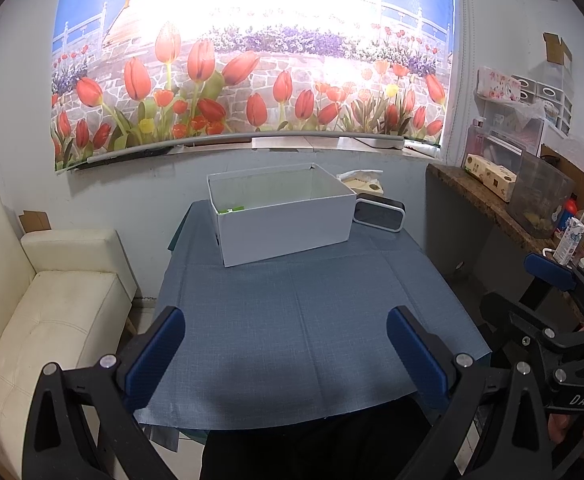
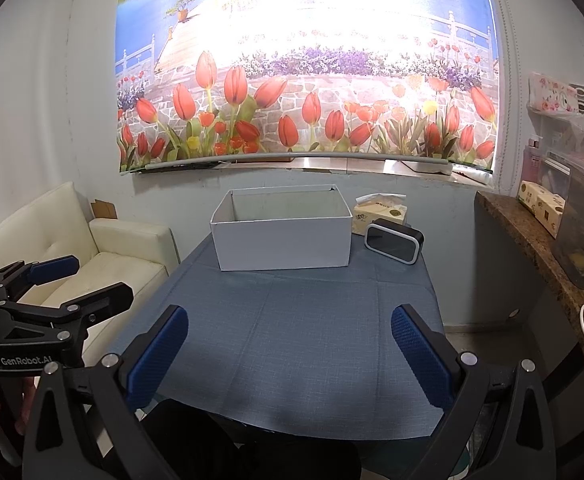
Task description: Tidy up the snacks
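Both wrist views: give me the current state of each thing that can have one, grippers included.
left gripper: open, holding nothing, above the near table edge.
right gripper: open, holding nothing.
white box: lid off, upright on the blue tablecloth; something green lies inside at its left end.
tissue pack: opened, a tissue sticking out.
clock: upright, screen dark.
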Tool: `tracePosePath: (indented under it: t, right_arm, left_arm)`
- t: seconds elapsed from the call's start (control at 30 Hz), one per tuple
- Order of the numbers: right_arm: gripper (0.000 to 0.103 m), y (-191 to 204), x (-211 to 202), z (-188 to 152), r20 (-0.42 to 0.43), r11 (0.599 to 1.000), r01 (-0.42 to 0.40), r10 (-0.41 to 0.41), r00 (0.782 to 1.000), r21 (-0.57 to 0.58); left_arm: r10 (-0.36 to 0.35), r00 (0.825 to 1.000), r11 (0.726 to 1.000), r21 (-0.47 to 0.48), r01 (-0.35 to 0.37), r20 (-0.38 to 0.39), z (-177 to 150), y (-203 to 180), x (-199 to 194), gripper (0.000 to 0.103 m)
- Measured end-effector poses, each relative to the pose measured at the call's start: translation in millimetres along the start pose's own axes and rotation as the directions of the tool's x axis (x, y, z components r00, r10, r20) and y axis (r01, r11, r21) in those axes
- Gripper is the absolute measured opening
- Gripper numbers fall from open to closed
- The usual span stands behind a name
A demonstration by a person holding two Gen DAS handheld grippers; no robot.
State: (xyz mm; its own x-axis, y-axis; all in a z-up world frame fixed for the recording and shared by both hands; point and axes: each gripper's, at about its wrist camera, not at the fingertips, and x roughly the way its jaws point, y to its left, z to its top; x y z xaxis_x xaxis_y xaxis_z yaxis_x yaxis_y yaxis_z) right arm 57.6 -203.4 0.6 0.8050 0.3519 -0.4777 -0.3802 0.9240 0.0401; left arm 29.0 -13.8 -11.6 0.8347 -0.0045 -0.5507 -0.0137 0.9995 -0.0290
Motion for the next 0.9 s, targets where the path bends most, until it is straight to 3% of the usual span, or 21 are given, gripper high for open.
tracePosePath:
  t: [0.9]
  right_arm:
    - [0.103,-1.6,-3.1,0.8,0.002,1.0,0.005,-0.005,1.0,-0.005]
  left_arm:
    - [-0.001,1.0,1.0,0.001,0.001,-0.004,-0.5,0.4,-1.3,0.103]
